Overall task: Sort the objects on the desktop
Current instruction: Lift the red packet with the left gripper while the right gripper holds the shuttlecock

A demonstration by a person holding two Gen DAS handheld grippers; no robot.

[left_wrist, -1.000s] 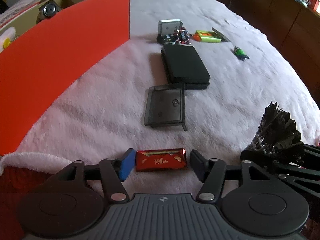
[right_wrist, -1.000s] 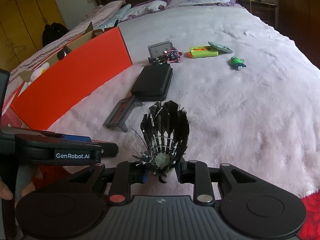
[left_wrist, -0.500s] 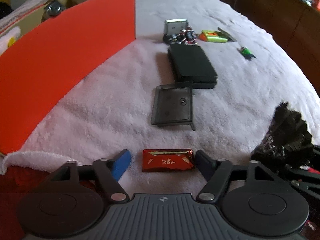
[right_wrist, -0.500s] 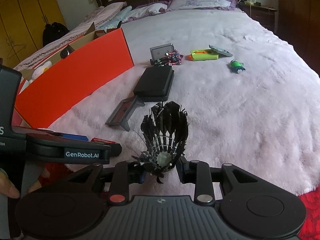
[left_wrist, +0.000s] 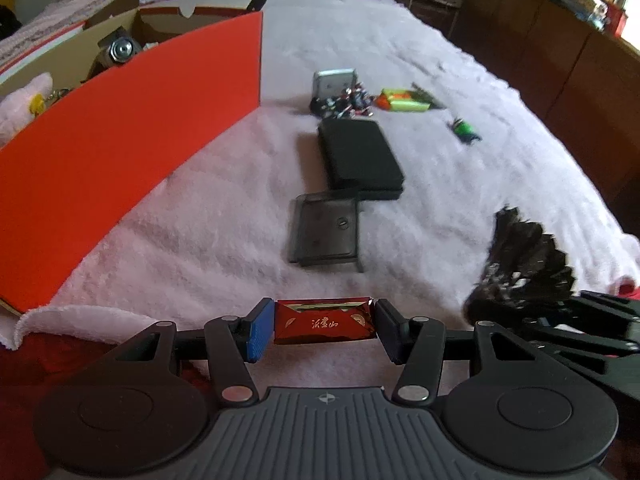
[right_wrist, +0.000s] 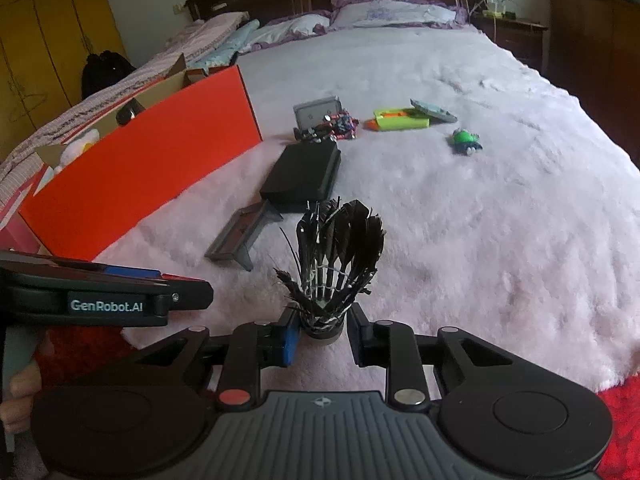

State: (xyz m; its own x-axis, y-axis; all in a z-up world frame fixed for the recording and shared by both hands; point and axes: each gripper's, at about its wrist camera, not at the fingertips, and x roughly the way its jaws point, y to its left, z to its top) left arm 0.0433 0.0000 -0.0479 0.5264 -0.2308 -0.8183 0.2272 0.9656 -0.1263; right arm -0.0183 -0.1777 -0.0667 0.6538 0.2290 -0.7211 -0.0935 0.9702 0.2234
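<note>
Our left gripper point(left_wrist: 325, 326) has just been closing, and its pads now press both ends of the red packet point(left_wrist: 324, 322), lifted a little off the blanket point(left_wrist: 208, 232). Our right gripper point(right_wrist: 322, 338) has also been closing; its jaws stand either side of the shuttlecock point(right_wrist: 336, 256) base, the blue pad touching, the other just beside it, so we cannot tell if it is clamped. The left view shows the packet face on, while the right view shows only the left gripper's side and a sliver of red under it. The right view alone shows the fingers point(right_wrist: 18, 390) holding the left handle, and the pillows point(right_wrist: 384, 12) at the far end. Ahead lie the grey tray point(left_wrist: 326, 232), touching the black case point(left_wrist: 360, 158), then the small grey box point(left_wrist: 334, 82), the toy pile point(left_wrist: 346, 102), the green toy point(left_wrist: 404, 101) and the small green figure point(left_wrist: 464, 130). The orange box wall point(left_wrist: 132, 160) bounds the left; the blanket to the right is open, ending at the bed's edge.
</note>
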